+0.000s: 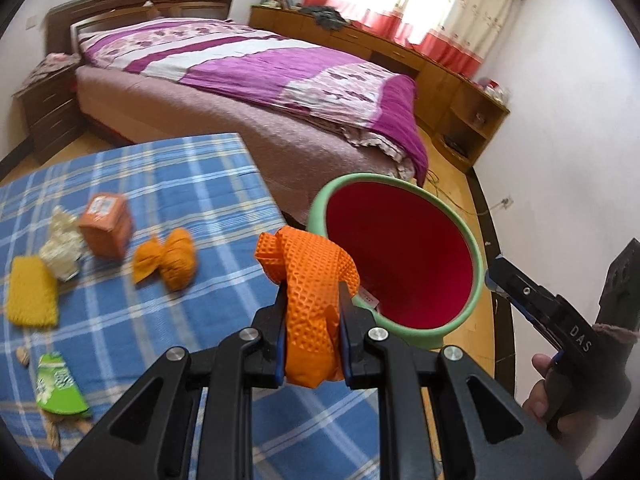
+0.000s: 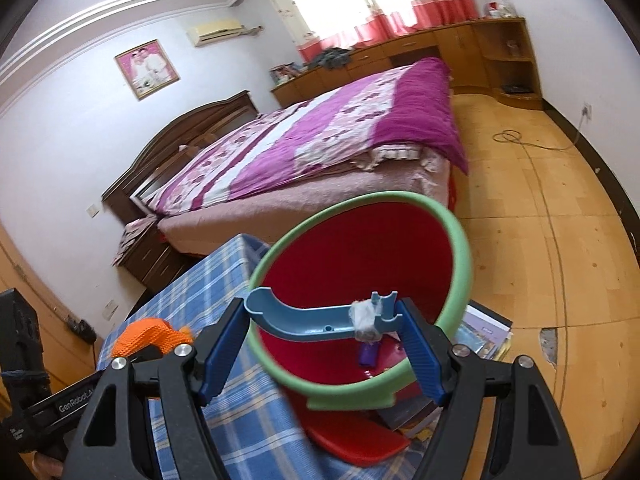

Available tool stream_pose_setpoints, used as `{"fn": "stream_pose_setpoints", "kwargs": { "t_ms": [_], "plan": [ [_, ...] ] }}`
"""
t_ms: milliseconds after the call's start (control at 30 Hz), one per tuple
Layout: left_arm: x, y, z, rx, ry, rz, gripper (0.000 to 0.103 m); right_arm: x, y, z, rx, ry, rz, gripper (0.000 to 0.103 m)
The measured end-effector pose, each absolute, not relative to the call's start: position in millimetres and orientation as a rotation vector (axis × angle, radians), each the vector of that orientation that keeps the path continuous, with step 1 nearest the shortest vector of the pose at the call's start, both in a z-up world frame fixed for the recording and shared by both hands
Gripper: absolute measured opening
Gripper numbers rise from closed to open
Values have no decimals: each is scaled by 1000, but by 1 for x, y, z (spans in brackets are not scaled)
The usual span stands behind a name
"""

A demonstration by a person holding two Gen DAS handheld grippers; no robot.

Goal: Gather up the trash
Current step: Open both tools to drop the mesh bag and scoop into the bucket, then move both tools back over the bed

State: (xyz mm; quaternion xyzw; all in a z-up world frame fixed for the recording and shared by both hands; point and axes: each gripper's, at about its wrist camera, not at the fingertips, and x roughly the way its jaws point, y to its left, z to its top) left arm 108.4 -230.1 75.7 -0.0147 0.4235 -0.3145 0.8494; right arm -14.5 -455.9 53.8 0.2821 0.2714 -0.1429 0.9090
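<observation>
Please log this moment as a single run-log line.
left tongs: shut on orange glove | right tongs: hold blue plastic piece | bin: ahead, red inside | table: trash remains

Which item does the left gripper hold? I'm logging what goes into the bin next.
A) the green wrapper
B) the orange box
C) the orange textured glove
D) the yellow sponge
C: the left gripper has its jaws clamped on the orange textured glove, beside the red bin.

Bedroom: white walls (image 2: 60, 128), wooden floor (image 2: 520, 220), bed (image 1: 248, 80) under purple quilt (image 2: 320, 136), low wooden cabinets (image 1: 400, 48), bright window with red-hemmed curtains (image 1: 440, 4).
</observation>
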Motion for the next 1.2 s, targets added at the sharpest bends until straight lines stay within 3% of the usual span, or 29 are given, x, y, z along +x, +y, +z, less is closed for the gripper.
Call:
{"fn": "stream_pose_setpoints", "kwargs": {
  "t_ms": [500, 700, 900, 1067, 1200],
  "plan": [
    [117, -306, 55, 76, 892, -774, 20, -12, -495, 31, 645, 577, -360, 77],
    [124, -312, 43, 91, 911, -755, 34, -7, -499, 26, 640, 585, -354, 77],
    [125, -304, 39, 74, 921, -737, 35, 0, -495, 24, 639, 590, -335, 78],
    [124, -293, 39, 63, 925, -712, 35, -1, -492, 26, 649, 575, -344, 88],
    [122, -282, 41, 55, 926, -686, 35, -1, -488, 29, 650, 571, -340, 88]
  ]
}}
